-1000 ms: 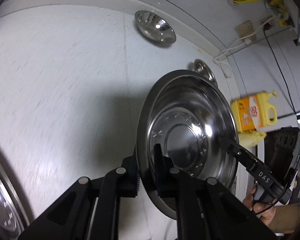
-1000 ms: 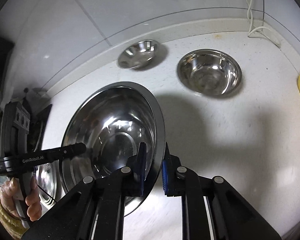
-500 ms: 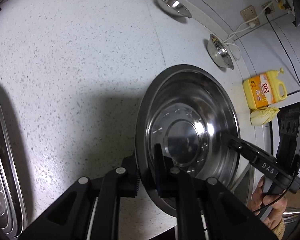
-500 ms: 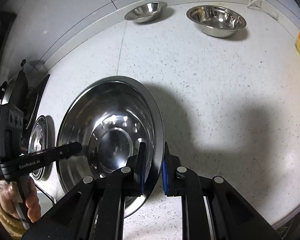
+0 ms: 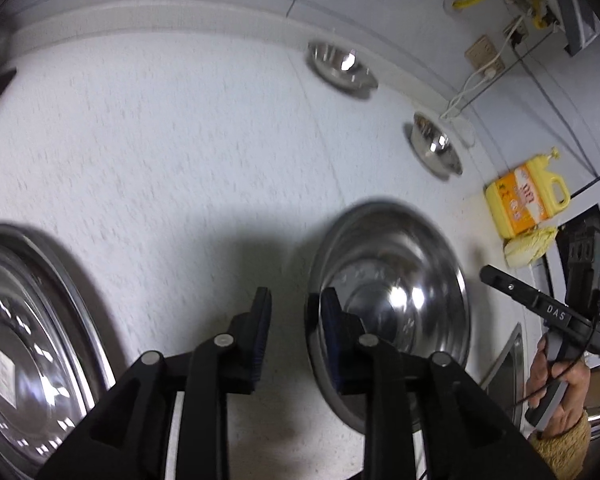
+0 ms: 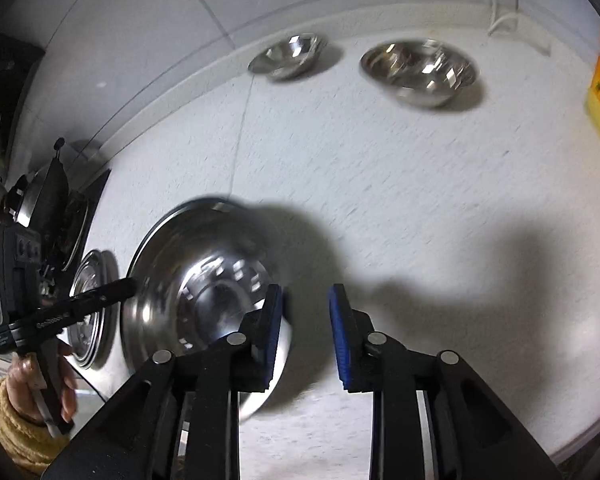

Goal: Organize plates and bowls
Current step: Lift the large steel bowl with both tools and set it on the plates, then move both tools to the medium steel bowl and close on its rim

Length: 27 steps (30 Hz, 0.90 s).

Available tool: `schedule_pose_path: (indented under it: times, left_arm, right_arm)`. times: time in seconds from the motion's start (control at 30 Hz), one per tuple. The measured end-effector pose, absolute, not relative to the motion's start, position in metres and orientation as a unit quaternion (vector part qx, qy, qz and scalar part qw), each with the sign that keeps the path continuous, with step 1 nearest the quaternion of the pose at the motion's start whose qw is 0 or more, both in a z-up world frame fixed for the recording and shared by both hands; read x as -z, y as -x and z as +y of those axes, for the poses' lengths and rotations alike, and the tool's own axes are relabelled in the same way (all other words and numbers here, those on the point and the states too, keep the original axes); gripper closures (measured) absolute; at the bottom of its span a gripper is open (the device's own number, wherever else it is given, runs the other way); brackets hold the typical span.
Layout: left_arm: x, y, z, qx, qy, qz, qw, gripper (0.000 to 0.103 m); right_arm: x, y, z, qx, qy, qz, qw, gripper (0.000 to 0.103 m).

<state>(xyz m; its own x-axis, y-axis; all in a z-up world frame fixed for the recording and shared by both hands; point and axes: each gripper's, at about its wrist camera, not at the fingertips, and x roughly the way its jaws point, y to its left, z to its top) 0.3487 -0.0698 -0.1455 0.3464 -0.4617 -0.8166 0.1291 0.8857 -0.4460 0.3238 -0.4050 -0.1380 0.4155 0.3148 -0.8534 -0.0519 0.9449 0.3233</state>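
I have the big steel plate (image 5: 392, 304) lying flat on the white tabletop (image 5: 160, 152), hollow side up; being round, it shows no long axis. My left tongs (image 5: 290, 316) have just been opening and now stand apart off its left rim, nothing between them. My right tongs (image 6: 306, 320) have just been opening too, parted off its right rim, gripping nothing. Beyond the plate, toward the wall, the tabletop is bare up to two small bowls (image 6: 286, 56) (image 6: 418, 70). Left of the plate sits a stack of plates (image 5: 28, 340).
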Motion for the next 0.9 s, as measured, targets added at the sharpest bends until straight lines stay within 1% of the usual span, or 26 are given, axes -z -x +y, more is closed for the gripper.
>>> schedule_pose_path:
  times: [0.07,0.13,0.23,0.3,0.37,0.47,0.63,0.77,0.8,0.9]
  left_arm:
    - [0.137,-0.362,-0.071,0.194,0.18,0.535,0.802,0.079]
    - [0.129,-0.381,-0.078,0.213,0.201,0.531,0.795,0.078]
    - [0.122,-0.411,-0.103,0.236,0.215,0.534,0.783,0.078]
    - [0.121,-0.437,-0.127,0.253,0.216,0.54,0.773,0.078]
    - [0.125,-0.458,-0.148,0.259,0.214,0.545,0.768,0.078]
    - [0.137,-0.491,-0.176,0.265,0.223,0.556,0.756,0.077]
    - [0.166,-0.525,-0.218,0.267,0.226,0.582,0.734,0.077]
    - [0.183,-0.551,-0.245,0.276,0.242,0.584,0.724,0.076]
    - [0.187,-0.556,-0.251,0.279,0.244,0.583,0.723,0.074]
    - [0.195,-0.572,-0.268,0.288,0.245,0.586,0.717,0.071]
  right_arm:
    - [0.129,-0.326,-0.422,-0.099,-0.128,0.518,0.84,0.074]
    - [0.121,-0.329,-0.444,-0.075,-0.132,0.507,0.849,0.071]
    - [0.114,-0.337,-0.48,-0.042,-0.145,0.494,0.856,0.069]
    - [0.112,-0.345,-0.501,-0.024,-0.152,0.488,0.859,0.066]
    - [0.11,-0.358,-0.517,-0.014,-0.159,0.484,0.86,0.06]
    - [0.111,-0.385,-0.533,-0.013,-0.173,0.484,0.858,0.057]
    - [0.12,-0.435,-0.551,-0.029,-0.189,0.495,0.847,0.055]
    - [0.132,-0.469,-0.555,-0.03,-0.191,0.505,0.841,0.055]
    - [0.135,-0.476,-0.556,-0.027,-0.19,0.507,0.84,0.055]
    - [0.145,-0.497,-0.554,-0.03,-0.184,0.515,0.836,0.055]
